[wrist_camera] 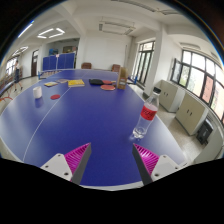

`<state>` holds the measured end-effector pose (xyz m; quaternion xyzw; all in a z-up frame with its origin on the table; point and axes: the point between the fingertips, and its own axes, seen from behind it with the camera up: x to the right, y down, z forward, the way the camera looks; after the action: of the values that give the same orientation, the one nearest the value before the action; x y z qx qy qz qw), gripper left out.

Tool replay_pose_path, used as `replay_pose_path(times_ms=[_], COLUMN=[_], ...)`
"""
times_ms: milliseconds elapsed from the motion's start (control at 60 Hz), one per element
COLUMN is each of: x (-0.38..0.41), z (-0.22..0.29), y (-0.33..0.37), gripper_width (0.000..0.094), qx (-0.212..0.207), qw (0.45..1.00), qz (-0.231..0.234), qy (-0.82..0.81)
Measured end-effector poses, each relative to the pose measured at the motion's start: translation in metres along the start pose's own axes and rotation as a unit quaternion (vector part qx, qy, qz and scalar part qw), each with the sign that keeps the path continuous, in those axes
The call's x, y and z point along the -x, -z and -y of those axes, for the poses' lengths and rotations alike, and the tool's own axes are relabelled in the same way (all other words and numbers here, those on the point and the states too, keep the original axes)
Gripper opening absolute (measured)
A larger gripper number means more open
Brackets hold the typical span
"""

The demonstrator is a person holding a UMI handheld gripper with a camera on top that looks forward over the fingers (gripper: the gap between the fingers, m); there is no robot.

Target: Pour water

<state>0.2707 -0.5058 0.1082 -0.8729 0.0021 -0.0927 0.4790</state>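
A clear plastic water bottle (146,120) with a red label stands upright on the blue table (90,120), ahead of my fingers and off to the right. A small white cup (38,93) stands far off to the left on the table. My gripper (111,160) is open and empty, its two pink-padded fingers (76,158) spread wide above the table's near edge. Nothing is between them.
A red disc (56,97), a yellow sheet (76,83), a red plate (108,88) and a brownish object (122,84) lie at the table's far side. White cabinets (190,110) stand by the windows at right. Blue partitions (58,62) stand at the back left.
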Motion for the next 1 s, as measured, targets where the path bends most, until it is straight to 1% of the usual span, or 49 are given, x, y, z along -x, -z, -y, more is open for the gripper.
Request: replay_pose_path(times_ms=[83,217,383,433,467,517,583,617,717,750,767,800,817,933,1000], x=[-0.062,-0.128,-0.152,-0.150,-0.146,-0.145,-0.146,-0.149,-0.150,-0.151,-0.151,-0.152,-0.155,-0.153,-0.153], z=[-0.001,0.020,0.050,0.060,0.068,0.074,0.083,0.083,0.087,0.087,0.088,0.087,0.085,0.090,0.101], y=[-0.036,-0.100,-0.162,-0.176,-0.183,-0.192,-0.199,-0.200,-0.205,-0.205,-0.204,-0.204,-0.204,-0.203,-0.204], gripper_width=[0.0852,0.0850,0.0845,0.0827,0.0798,0.0713,0.0514,0.0513,0.0407,0.0391,0.0354,0.0352,0.0323,0.0322,0.0323], qx=[-0.009,-0.035,-0.073,-0.085,-0.092,-0.104,-0.122,-0.127,-0.139,-0.142,-0.144,-0.145,-0.145,-0.145,-0.145], qw=[1.000,0.999,0.997,0.996,0.995,0.993,0.991,0.991,0.988,0.988,0.987,0.987,0.987,0.987,0.987], qz=[-0.008,-0.016,0.004,0.010,0.015,0.021,0.021,0.016,0.005,-0.002,-0.003,-0.011,-0.013,-0.032,-0.047], qy=[-0.007,-0.021,-0.034,-0.037,-0.038,-0.043,-0.049,-0.051,-0.063,-0.066,-0.066,-0.068,-0.069,-0.066,-0.059])
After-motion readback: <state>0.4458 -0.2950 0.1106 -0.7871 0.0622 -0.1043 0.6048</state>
